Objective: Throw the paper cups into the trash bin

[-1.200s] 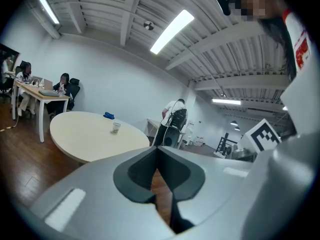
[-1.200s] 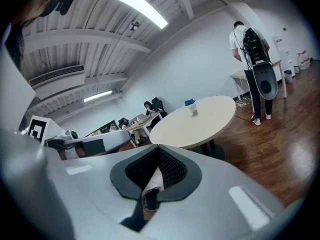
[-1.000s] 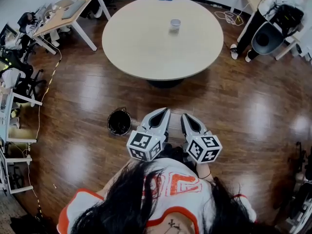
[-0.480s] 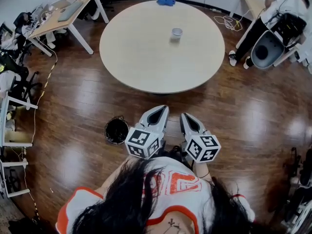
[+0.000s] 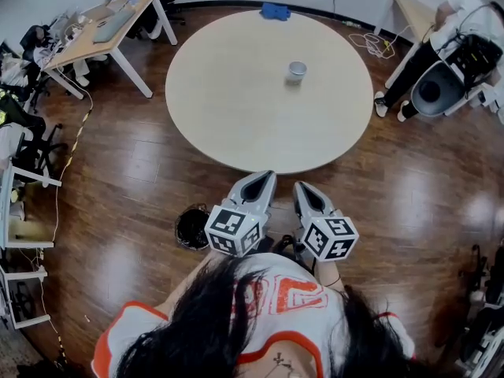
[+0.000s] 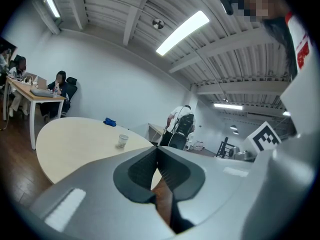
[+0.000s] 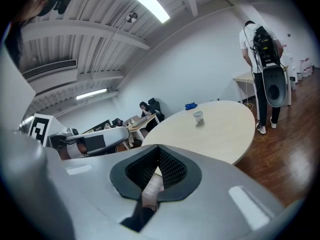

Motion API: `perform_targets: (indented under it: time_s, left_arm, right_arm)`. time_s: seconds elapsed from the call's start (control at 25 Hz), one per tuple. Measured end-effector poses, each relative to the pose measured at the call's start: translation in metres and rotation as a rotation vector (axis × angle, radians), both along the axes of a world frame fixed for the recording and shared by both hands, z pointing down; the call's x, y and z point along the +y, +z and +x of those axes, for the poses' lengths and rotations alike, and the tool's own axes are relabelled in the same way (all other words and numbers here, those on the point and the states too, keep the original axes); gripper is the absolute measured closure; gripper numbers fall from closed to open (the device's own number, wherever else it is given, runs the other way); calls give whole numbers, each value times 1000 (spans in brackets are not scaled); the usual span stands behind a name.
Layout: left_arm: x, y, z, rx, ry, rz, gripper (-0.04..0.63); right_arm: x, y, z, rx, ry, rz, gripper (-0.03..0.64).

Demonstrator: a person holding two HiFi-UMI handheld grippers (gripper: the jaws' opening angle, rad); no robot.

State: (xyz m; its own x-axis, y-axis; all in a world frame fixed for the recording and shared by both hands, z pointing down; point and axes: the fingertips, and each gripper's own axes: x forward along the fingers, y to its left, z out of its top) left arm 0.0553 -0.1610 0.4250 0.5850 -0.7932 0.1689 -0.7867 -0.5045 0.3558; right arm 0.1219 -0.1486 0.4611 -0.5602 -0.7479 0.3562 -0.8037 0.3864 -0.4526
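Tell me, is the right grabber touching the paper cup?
Apart. The head view shows the paper cup standing far out on the round table, while the right gripper hangs by the table's near edge, with bare tabletop between them.

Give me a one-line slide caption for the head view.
Left gripper and right gripper, shut and empty, face a round table bearing one paper cup; trash bin beside the left gripper.

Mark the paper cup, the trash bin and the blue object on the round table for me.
paper cup (image 5: 296, 71): head view, middle of the cup.
trash bin (image 5: 189, 227): head view, its dark inside.
blue object (image 5: 275, 11): head view, its middle.
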Motion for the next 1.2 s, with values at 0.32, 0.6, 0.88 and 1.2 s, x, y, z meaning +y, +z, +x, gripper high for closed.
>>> perform_targets:
  time_s: [0.32,0.6,0.88,1.2]
  left_arm:
    - [-22,6,-19,20,6,-9,595]
    - [-33,9,-10,32,33,-20,595]
    - [-45,17,-9,21,19,-44,595]
    - [-83,14,-18,11,-58,-42,595]
  right_arm:
    - [-21,3,-24,45,-12,7,615]
    - [-31,2,-11,60,28,-3,615]
    - [-43,13,-2,63,34,-32,615]
    - [-90,6,4,59,-10,-6,615]
